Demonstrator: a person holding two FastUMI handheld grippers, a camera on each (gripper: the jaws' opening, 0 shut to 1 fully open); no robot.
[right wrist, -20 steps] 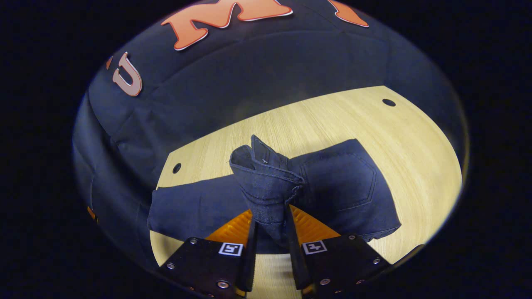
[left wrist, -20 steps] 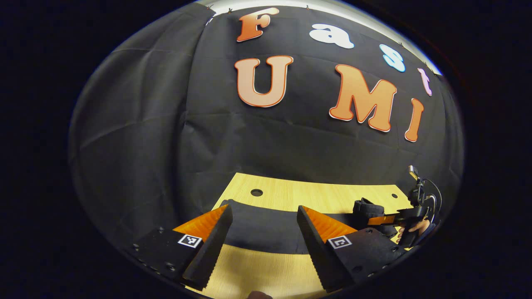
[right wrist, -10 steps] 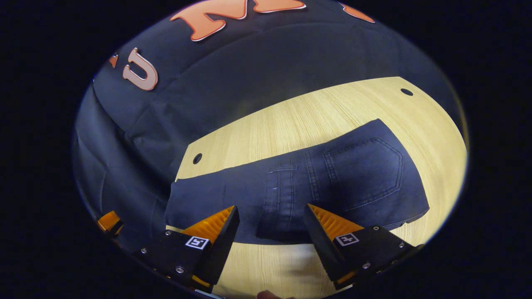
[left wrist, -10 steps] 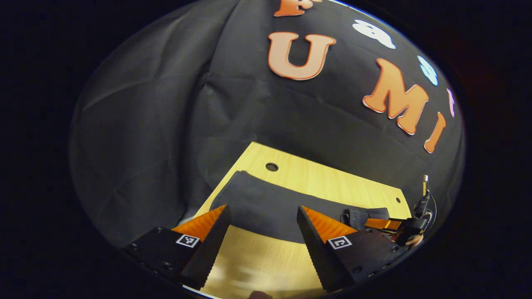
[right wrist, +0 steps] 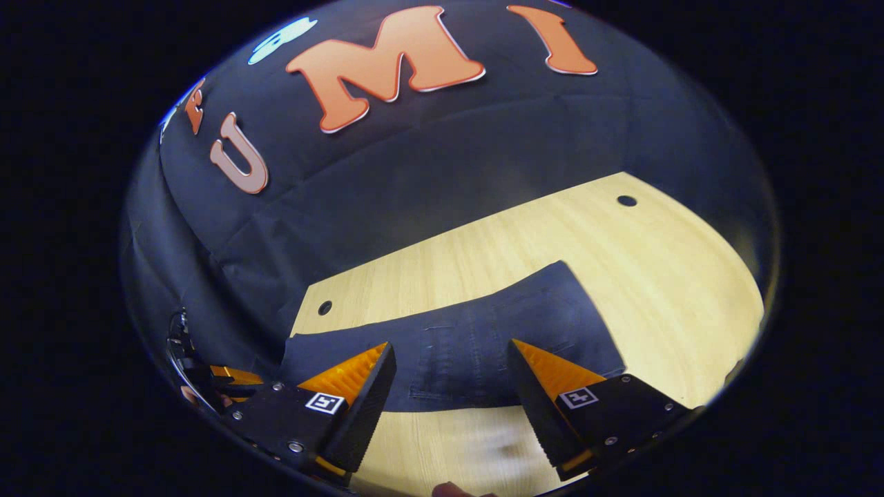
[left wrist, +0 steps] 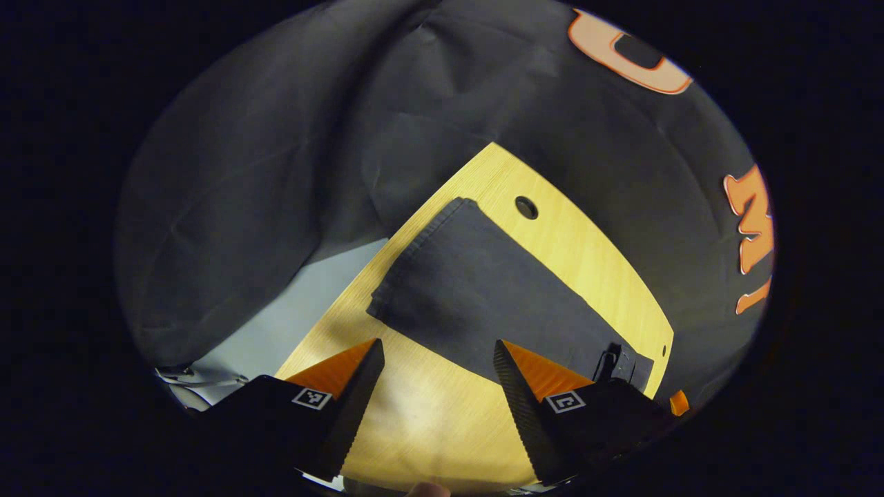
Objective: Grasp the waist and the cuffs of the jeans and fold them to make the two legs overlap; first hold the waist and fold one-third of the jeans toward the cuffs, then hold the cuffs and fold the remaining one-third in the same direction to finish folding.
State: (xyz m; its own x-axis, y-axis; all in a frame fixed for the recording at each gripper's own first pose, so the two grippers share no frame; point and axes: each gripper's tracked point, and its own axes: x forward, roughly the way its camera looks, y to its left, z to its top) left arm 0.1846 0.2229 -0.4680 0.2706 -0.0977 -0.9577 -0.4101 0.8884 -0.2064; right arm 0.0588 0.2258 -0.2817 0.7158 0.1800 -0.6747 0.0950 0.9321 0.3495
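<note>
The jeans [right wrist: 483,331] lie flat on the surface [right wrist: 663,276], with bare surface near and far of them. In the left gripper view, the cuffs [left wrist: 421,255] lie near the surface's left edge. A hole [left wrist: 526,207] sits beyond the cuffs.

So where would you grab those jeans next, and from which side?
Probably at the cuff end of the jeans. It lies flat and free near the table edge, with the waist part already folded over. The open left gripper could slide in low from the near side, pinching the hem corner.
</note>
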